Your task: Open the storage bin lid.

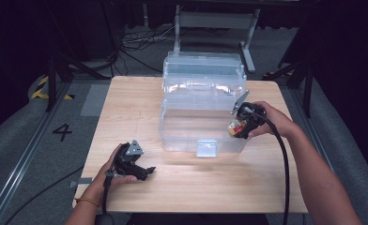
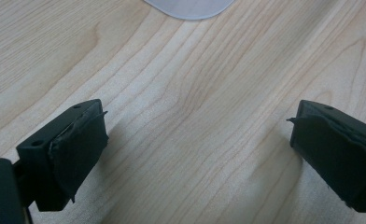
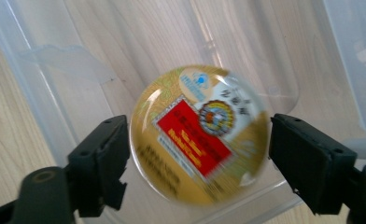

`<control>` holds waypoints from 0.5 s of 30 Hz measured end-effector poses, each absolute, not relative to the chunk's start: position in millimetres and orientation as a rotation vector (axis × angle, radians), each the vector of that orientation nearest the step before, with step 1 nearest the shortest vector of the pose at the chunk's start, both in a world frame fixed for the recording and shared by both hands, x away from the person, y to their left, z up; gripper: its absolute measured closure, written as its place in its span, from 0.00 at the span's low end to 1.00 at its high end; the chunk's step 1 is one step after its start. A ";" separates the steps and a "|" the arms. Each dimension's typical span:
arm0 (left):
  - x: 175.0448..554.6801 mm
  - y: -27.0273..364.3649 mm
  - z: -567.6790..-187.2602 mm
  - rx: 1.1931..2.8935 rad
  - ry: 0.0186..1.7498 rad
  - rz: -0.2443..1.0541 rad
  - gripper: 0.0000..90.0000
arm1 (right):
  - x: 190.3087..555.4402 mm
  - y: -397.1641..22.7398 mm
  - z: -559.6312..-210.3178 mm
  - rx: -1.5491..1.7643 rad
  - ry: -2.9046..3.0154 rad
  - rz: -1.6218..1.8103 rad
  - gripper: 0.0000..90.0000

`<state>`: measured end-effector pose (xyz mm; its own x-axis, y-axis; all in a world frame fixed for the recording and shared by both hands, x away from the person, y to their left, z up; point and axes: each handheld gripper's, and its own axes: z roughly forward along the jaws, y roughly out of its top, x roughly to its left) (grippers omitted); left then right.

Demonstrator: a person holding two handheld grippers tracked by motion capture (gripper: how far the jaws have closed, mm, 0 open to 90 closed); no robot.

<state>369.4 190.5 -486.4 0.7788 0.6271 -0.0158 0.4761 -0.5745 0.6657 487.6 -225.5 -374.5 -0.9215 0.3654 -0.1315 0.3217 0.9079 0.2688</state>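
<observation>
A round golden tin (image 3: 197, 140) with a red label sits between the jaws of my right gripper (image 3: 197, 158), with both pads against its rim; the tin looks blurred. From the high view, the right gripper (image 1: 237, 129) holds the tin (image 1: 236, 126) over the front right corner of a clear plastic box (image 1: 191, 136) whose lid stands open behind it. My left gripper (image 1: 148, 171) rests on the wooden table (image 1: 135, 108) at the front left, apart from the box. Its jaws (image 2: 195, 154) stand wide open over bare wood with nothing between them.
The box has a clear latch (image 1: 206, 149) at its front middle; a translucent rounded edge (image 2: 190, 7) shows at the top of the left gripper view. Black cables trail from both grippers. Cables and a metal frame (image 1: 215, 21) lie on the floor behind the table.
</observation>
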 end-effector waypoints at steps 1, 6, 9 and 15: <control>369.4 190.5 -486.4 2.293 0.816 0.291 0.05 | 487.3 -225.5 -374.1 0.525 2.888 0.376 0.24; 369.4 190.5 -486.5 2.293 0.816 0.290 0.05 | 486.5 -227.0 -371.9 0.537 2.875 0.397 0.25; 369.4 190.5 -486.4 2.293 0.816 0.290 0.05 | 486.1 -229.4 -370.2 0.532 2.870 0.429 0.26; 369.4 190.5 -486.4 2.294 0.814 0.291 0.05 | 483.4 -238.3 -363.4 0.559 2.832 0.517 0.28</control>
